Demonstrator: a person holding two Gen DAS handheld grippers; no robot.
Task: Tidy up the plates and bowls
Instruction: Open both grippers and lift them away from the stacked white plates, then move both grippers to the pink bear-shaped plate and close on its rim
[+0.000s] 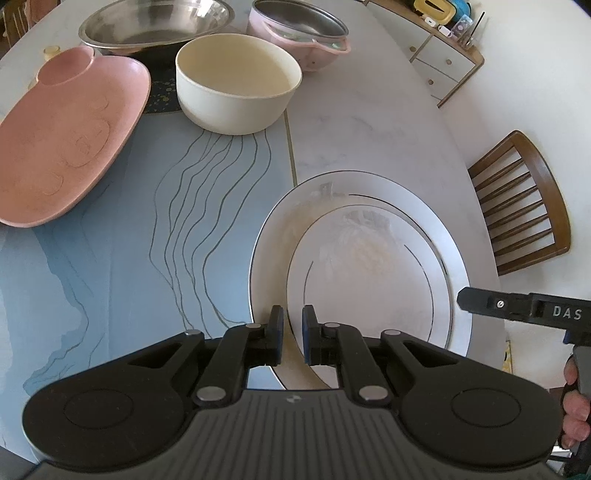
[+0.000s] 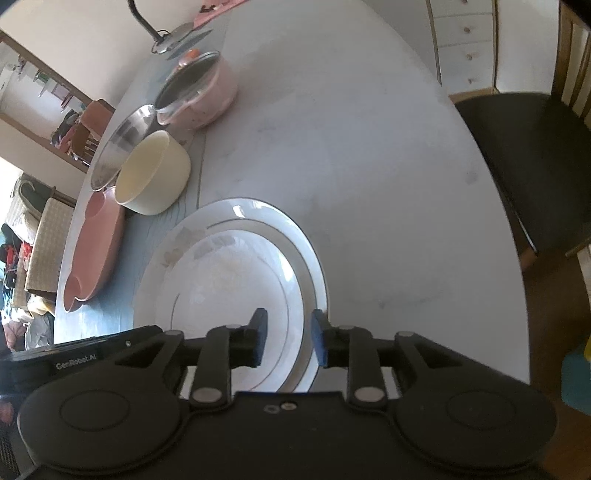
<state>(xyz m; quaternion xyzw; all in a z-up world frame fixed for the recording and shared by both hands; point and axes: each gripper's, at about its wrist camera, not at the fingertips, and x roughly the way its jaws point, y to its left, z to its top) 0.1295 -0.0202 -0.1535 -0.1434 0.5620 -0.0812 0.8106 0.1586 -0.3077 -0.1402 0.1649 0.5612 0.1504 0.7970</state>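
A large white plate (image 1: 369, 258) with a wide rim and thin dark lines lies on the table near the front edge. My left gripper (image 1: 292, 314) is shut on the plate's near left rim, which runs between its blue pads. My right gripper (image 2: 289, 321) stands open over the white plate's (image 2: 229, 273) near right rim; the rim lies between the pads without being pressed. One of its fingers (image 1: 480, 304) shows at the right of the left wrist view. A pink plate (image 1: 66, 147) and a cream bowl (image 1: 236, 92) sit farther back on the left.
Behind the cream bowl (image 2: 155, 173) stand a steel bowl (image 1: 155, 22) and a pink pot (image 1: 299, 33) with a glass lid. The pink plate (image 2: 96, 251) lies along the table's left side. A wooden chair (image 1: 524, 206) stands by the right table edge.
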